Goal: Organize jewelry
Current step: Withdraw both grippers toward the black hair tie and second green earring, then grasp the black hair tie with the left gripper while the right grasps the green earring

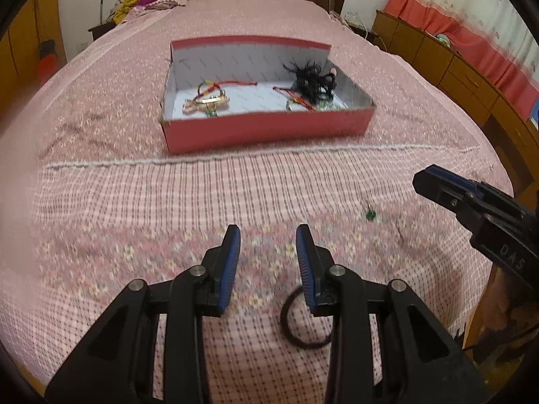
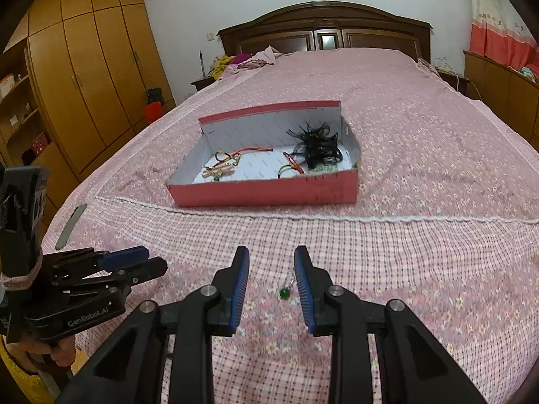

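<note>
Left tool [image 1: 268, 232] apart and empty, body marked "GenRobot.AI", right tool [image 2: 271, 254] apart above green earring [image 2: 284, 292], hair tie [image 1: 305, 320] on bed [image 1: 134, 202], red box [image 1: 269, 128] beyond.

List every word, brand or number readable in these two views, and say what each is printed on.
"GenRobot.AI": on the black body of the left tool, seen from the right wrist.
"DAS": on the black body of the right tool, seen from the left wrist; the lettering runs on out of sight, so it may be cut off.
Faint grey print inside the red box: too small to read.
Nothing else legible.
</note>
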`<action>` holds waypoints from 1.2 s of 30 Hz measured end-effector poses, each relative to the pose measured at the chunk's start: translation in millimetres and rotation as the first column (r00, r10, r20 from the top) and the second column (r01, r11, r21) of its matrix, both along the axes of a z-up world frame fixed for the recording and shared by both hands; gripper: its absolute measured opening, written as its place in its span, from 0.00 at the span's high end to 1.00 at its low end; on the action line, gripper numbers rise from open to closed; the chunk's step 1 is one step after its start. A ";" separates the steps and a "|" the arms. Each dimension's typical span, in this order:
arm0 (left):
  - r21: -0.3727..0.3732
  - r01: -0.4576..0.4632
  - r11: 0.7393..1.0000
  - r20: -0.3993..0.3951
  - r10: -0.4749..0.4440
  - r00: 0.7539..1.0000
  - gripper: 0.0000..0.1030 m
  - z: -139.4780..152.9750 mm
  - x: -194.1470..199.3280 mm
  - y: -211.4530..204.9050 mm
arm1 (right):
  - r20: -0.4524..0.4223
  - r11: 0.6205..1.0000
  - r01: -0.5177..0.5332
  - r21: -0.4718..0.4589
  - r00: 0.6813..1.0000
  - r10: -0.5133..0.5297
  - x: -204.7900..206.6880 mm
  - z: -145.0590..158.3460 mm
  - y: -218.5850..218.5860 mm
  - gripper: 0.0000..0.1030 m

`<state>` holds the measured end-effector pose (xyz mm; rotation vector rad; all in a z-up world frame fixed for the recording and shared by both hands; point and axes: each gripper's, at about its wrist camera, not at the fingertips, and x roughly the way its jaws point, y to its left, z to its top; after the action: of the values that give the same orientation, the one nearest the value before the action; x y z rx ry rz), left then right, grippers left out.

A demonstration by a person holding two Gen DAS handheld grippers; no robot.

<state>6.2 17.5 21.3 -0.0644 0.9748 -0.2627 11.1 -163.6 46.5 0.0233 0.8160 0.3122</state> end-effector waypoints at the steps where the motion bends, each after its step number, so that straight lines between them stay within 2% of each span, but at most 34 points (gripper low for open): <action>1: 0.000 0.002 1.000 -0.002 -0.002 1.000 0.75 -1.0 -1.4 -0.9 | -0.001 1.000 0.003 -0.005 1.000 -0.003 -1.6 -1.8 -0.5 0.71; 10: -0.001 0.049 0.999 -0.062 -0.049 0.997 0.75 -16.4 -15.5 -8.4 | -0.033 0.999 0.030 -0.015 0.999 -0.031 -9.2 -19.8 -10.4 0.71; 23: 0.057 0.110 0.992 -0.115 -0.103 0.988 0.76 -39.6 -25.4 -25.1 | -0.043 0.999 0.045 -0.016 0.998 -0.046 -7.3 -27.2 -15.1 0.71; 24: 0.060 0.112 0.992 -0.111 -0.105 0.988 0.77 -41.3 -26.2 -26.5 | -0.044 0.999 0.045 -0.017 0.998 -0.046 -6.8 -27.6 -14.8 0.71; 28: 0.074 0.117 0.990 -0.097 -0.110 0.989 0.98 -46.5 -25.8 -29.2 | -0.050 0.999 0.046 -0.017 0.998 -0.047 -5.7 -29.9 -15.2 0.71; 29: 0.074 0.114 0.991 -0.096 -0.107 0.990 1.00 -47.0 -25.0 -30.5 | -0.051 0.999 0.046 -0.017 0.998 -0.047 -5.6 -30.4 -15.2 0.71; 36: 0.048 0.103 0.994 -0.074 -0.099 0.992 1.00 -40.4 -25.3 -26.4 | -0.058 0.999 0.043 -0.020 0.997 -0.044 -4.6 -35.1 -15.4 0.71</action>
<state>-19.2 -8.9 -19.1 0.0227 1.0571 -0.3301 6.5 -179.1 11.4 0.0327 0.8755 0.2633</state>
